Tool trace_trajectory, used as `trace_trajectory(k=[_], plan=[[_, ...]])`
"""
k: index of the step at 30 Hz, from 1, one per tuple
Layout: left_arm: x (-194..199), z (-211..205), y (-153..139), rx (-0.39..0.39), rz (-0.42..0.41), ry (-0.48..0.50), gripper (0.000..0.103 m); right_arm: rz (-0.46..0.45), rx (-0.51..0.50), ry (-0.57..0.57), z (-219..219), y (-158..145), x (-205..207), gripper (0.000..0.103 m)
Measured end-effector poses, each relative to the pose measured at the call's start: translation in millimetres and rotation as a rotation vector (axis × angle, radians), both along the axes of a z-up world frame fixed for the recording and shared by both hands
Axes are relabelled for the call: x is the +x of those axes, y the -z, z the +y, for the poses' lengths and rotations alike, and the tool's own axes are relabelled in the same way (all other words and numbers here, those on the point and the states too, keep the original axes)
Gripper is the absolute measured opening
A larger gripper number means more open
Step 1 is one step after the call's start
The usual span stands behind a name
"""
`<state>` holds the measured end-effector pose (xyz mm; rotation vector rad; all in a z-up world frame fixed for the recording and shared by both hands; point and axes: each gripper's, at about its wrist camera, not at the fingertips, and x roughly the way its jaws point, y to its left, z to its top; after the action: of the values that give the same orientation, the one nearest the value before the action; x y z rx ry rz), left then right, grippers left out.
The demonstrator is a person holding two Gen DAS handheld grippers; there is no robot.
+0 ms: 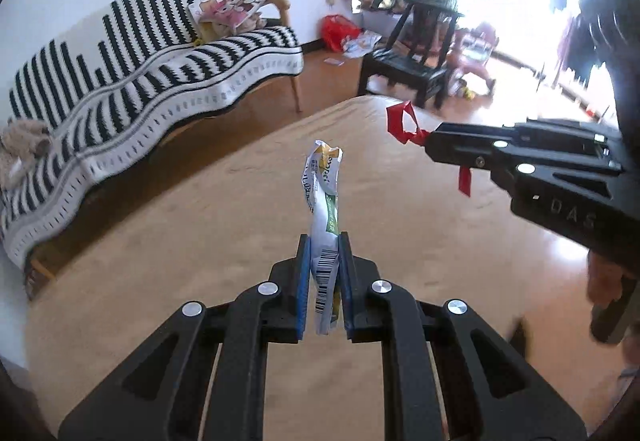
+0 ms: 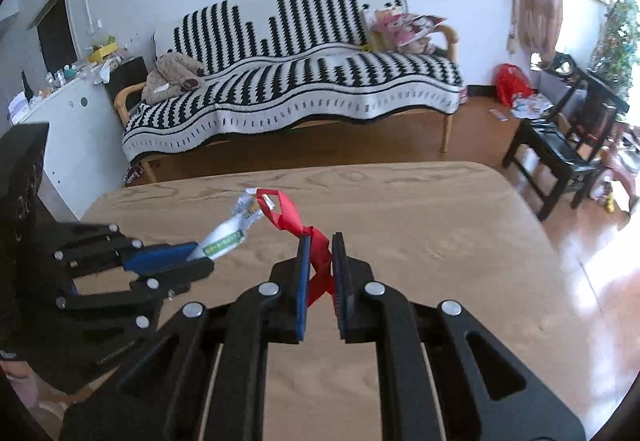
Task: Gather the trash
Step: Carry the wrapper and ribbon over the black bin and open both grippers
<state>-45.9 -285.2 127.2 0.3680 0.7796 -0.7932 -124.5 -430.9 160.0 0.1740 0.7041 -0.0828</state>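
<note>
Nearest the lens, the left tongs [image 1: 324,261] are closed down to a narrow gap on a crumpled white wrapper [image 1: 324,201], its barcode end pinched between the blue pads while the twisted top stands free ahead of the tips; holding it by the lower end probably keeps the loose crinkled part clear of the surface [image 1: 200,241] below. To their right and a little ahead, the right tongs [image 2: 319,261] are likewise nearly closed, clamped on a red ribbon-like scrap [image 2: 296,219] whose loop pokes out forward and whose tail hangs between the pads. Both pieces of trash are thus off the surface and carried in the air, one per tool, which suits gathering two bits in a single trip. Beneath both tools the pale wooden surface shows no other litter that can be made out. No bin appears in either view, so where the scraps should go cannot be told.
</note>
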Motion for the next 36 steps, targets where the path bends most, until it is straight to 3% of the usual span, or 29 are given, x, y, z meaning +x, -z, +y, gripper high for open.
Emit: trace_trajectory(k=[4,8,11,15,20,24,27,30,31,36], plan=[[-74,-19,4,-0.034,0.038,0.005,0.013,0.000,0.034,0.042,-18,-2,-73,0.011],[-141,-33,27,-0.076,0.150,0.000,0.013,0.021,0.070,0.101,-36,15,-152,0.011],[-194,-49,55,-0.062,0.216,0.046,0.013,0.054,0.139,0.150,-54,44,-203,0.011],[-243,-66,95,-0.026,0.286,0.109,0.013,0.135,0.247,0.227,-72,105,-257,0.011],[-271,-83,164,0.062,0.416,0.109,0.013,0.239,0.354,0.315,-81,186,-296,0.011],[-274,-95,211,0.127,0.484,0.100,0.013,0.337,0.391,0.349,-83,240,-298,0.011],[-269,-98,237,0.169,0.515,0.098,0.013,0.398,0.409,0.367,-84,269,-295,0.011],[-260,-96,262,0.230,0.496,0.107,0.013,0.461,0.428,0.382,-85,298,-294,0.011],[-253,-92,273,0.246,0.536,0.080,0.013,0.477,0.434,0.387,-84,305,-292,0.011],[-234,-86,286,0.241,0.606,0.051,0.013,0.518,0.446,0.389,-82,319,-280,0.011]])
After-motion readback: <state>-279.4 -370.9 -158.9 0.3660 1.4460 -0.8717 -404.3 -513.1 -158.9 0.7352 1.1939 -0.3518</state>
